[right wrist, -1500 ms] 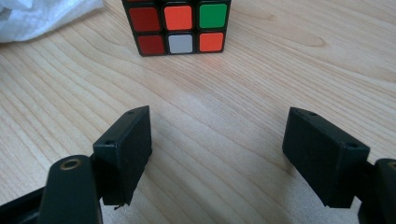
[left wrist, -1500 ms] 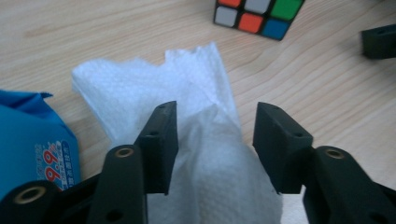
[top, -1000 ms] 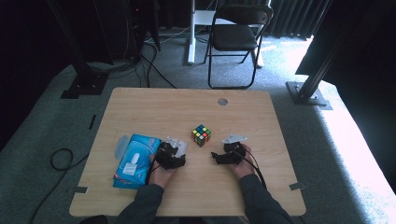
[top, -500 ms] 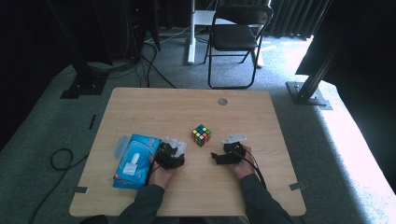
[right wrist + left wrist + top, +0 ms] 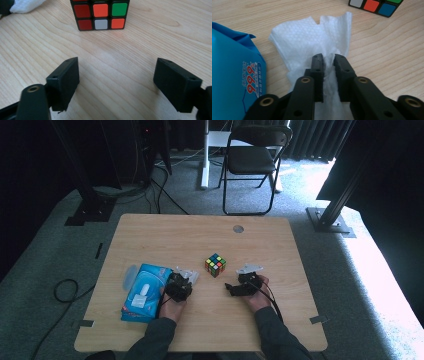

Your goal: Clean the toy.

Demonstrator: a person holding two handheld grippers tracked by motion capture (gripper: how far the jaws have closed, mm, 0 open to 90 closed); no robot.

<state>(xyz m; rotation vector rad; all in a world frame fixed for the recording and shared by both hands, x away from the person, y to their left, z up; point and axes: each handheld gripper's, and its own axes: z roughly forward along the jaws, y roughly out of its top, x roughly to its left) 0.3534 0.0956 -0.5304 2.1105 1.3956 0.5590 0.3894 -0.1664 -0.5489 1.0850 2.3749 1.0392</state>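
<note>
A white wet wipe [image 5: 312,40] lies spread on the wooden table [image 5: 165,240], just right of a blue wipe pack [image 5: 232,75]. My left gripper [image 5: 328,58] has just been closing, and its jaws now pinch the near end of the wipe, which bunches between the pads. From above, the left gripper [image 5: 184,279] sits at the pack's [image 5: 142,292] right edge. A colourful puzzle cube [image 5: 215,265] stands between the two hands. My right gripper [image 5: 116,75] rests low over the table, jaws wide apart and empty, pointing at the cube [image 5: 101,15] a short way ahead.
A folding chair [image 5: 252,160] and a white stand are on the floor behind the table. Black frame legs stand at both far corners. A round cable hole [image 5: 238,228] sits near the table's far edge. Cables trail on the floor at left.
</note>
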